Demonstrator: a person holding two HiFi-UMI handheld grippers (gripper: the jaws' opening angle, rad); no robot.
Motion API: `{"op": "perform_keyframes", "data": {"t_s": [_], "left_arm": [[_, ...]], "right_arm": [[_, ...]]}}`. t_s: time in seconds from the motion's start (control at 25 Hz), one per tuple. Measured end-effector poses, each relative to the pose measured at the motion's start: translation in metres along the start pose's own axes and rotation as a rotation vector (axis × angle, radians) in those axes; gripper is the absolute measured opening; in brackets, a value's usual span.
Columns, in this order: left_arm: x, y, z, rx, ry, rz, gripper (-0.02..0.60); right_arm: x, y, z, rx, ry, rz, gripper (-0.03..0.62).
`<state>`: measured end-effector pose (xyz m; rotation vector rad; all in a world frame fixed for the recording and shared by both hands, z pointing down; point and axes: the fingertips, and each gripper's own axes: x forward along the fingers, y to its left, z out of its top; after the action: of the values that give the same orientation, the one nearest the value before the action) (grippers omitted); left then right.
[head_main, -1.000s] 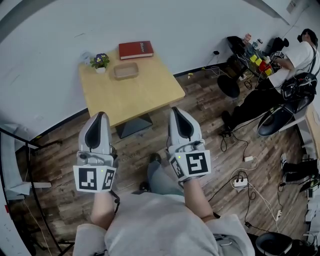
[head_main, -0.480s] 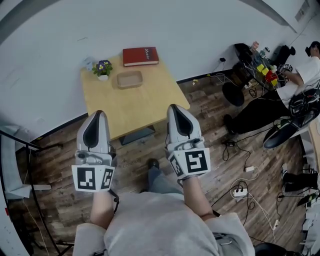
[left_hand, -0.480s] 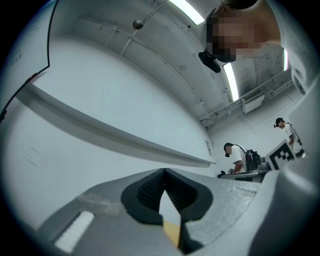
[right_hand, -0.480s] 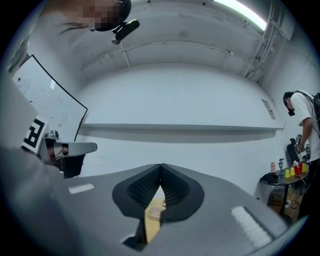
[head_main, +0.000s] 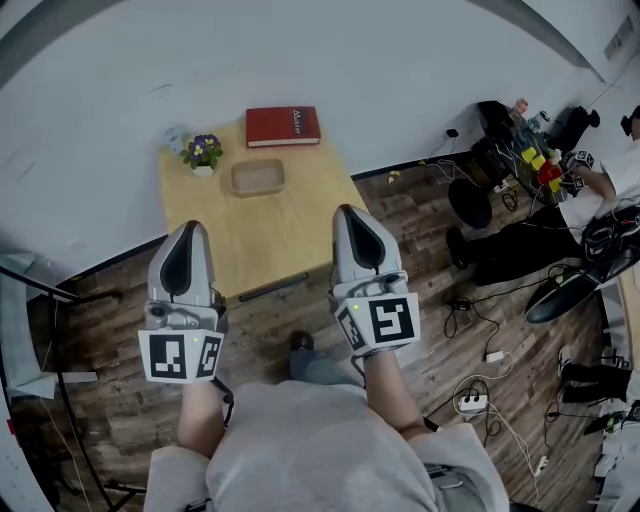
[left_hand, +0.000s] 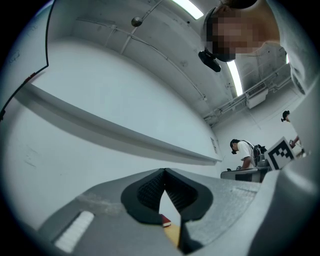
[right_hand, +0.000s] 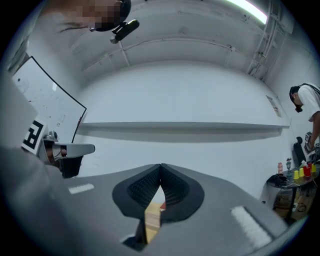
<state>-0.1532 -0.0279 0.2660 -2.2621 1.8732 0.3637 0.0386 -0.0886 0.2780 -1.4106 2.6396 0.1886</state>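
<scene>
Hovering near the table (head_main: 290, 215), left gripper (head_main: 190, 230) and right gripper (head_main: 350, 213) are both clenched, holding nothing.

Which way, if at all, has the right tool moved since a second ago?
Yes: the right tool advanced toward the square light-wood table; its tip now overlaps the near edge.

Matt grey plastic shells the left claw (head_main: 189, 232) and the right claw (head_main: 351, 214); their inner pads (left_hand: 149, 192) are black, ribbed and rubbery-looking. The worktop (head_main: 280, 225) is pale wood with a smooth, dull finish. The floor (head_main: 420, 212) is darker, rougher-grained wood planking. The red book (head_main: 283, 126) has a matt cover. The wall (head_main: 400, 60) is white, flat-painted.
</scene>
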Motion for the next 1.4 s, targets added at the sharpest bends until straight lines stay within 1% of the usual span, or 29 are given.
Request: {"op": "perform_keyframes", "data": {"t_s": [0.4,0.84,1.12,1.4], "left_arm": [[0.039,0.01,-0.016,0.043,0.02,0.046,0.005],[0.083,0.012,-0.027,0.06,0.003,0.086,0.005],[0.096,0.014,-0.037,0.062,0.008,0.116,0.005],[0.101,0.019,-0.044,0.064,0.021,0.134,0.005]], "right_arm": [[0.044,-0.034,-0.009,0.011,-0.007,0.04,0.002],[0.084,-0.065,-0.017,0.022,-0.022,0.082,0.002],[0.102,-0.076,-0.025,0.03,-0.019,0.111,0.002],[0.113,-0.076,-0.038,0.049,0.0,0.13,0.002]]}}
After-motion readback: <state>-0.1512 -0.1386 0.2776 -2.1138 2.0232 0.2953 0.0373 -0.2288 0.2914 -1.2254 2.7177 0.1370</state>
